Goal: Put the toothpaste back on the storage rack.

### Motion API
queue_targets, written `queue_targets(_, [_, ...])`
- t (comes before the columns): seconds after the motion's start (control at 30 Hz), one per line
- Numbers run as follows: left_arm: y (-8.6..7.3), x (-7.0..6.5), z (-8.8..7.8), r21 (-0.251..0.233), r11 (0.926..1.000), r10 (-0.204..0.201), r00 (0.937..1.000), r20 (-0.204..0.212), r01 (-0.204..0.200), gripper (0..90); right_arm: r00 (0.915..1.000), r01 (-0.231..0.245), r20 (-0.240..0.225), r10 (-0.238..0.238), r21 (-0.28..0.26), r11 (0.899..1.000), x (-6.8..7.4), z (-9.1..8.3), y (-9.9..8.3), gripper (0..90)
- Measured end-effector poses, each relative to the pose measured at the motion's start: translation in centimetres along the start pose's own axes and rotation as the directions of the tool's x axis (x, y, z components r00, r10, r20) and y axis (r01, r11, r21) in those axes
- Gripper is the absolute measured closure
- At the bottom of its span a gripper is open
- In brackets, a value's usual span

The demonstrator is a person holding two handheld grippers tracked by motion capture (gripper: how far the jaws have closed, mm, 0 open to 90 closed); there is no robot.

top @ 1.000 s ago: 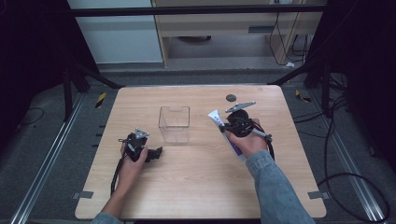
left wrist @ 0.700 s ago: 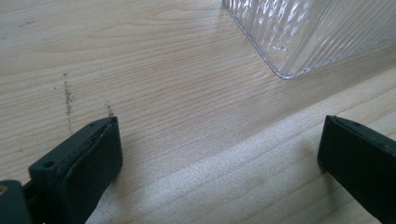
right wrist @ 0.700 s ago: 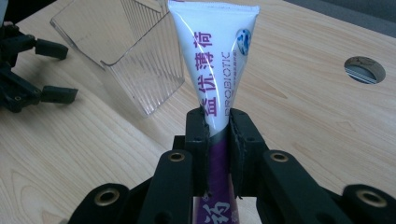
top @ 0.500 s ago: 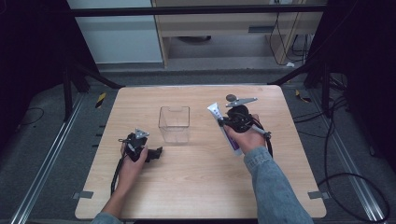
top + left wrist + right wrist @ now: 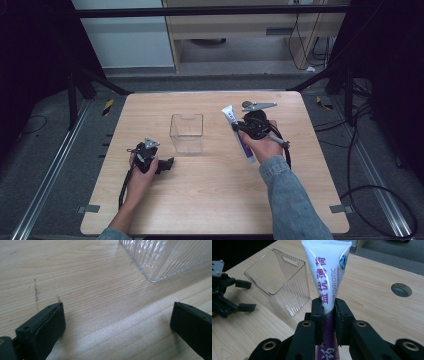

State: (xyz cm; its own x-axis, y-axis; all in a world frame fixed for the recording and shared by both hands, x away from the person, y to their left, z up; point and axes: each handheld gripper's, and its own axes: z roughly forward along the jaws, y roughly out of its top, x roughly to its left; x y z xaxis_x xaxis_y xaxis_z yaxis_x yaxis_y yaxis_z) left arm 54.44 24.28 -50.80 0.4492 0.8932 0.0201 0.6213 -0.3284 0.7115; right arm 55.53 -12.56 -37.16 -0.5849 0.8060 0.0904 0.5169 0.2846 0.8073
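A white and purple toothpaste tube (image 5: 327,272) stands up between the jaws of my right gripper (image 5: 329,312), which is shut on its purple lower part. From above, the tube (image 5: 231,116) slants over the right half of the table, held by the right gripper (image 5: 243,128). A clear ribbed plastic box (image 5: 186,132) sits at the table's middle, left of the tube. My left gripper (image 5: 169,163) rests on the wood in front of the box, open. Between its jaws (image 5: 117,315) lies bare wood, and a box corner (image 5: 162,257) shows beyond.
A small dark round disc (image 5: 401,289) lies in the tabletop to the right of the tube. The other hand's gripper (image 5: 252,295) rests left of the clear box (image 5: 284,287). The wooden table (image 5: 215,200) has bare room in front; a cabinet stands behind it.
My right gripper has risen slightly with the tube, and the tube's flat end has moved toward the far edge. The left gripper has stayed put.
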Motion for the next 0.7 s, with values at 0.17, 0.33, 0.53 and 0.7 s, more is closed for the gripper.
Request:
queue_targets(0.17, [0.0,0.0,0.0,0.000,1.0000,0.000,1.0000,0.000,0.000,0.0,1.0000,-0.006,-0.003,0.005,-0.022,1.000,0.1,-0.3,0.5,79.4])
queue_targets(0.33, [0.0,0.0,0.0,0.000,1.0000,-0.001,1.0000,0.000,0.001,0.0,1.0000,-0.005,-0.001,0.005,-0.034,0.999,0.1,-0.4,0.9,79.4])
queue_targets(0.53, [0.0,0.0,0.0,0.000,1.0000,0.000,1.0000,0.000,0.000,0.0,0.9999,-0.006,0.015,0.007,-0.067,0.998,0.5,-0.5,1.6,79.5])
queue_targets(0.7, [0.0,0.0,0.0,0.000,1.0000,0.000,1.0000,0.000,0.000,0.0,0.9999,-0.006,0.015,0.008,-0.082,0.997,0.9,-0.5,2.3,79.5])
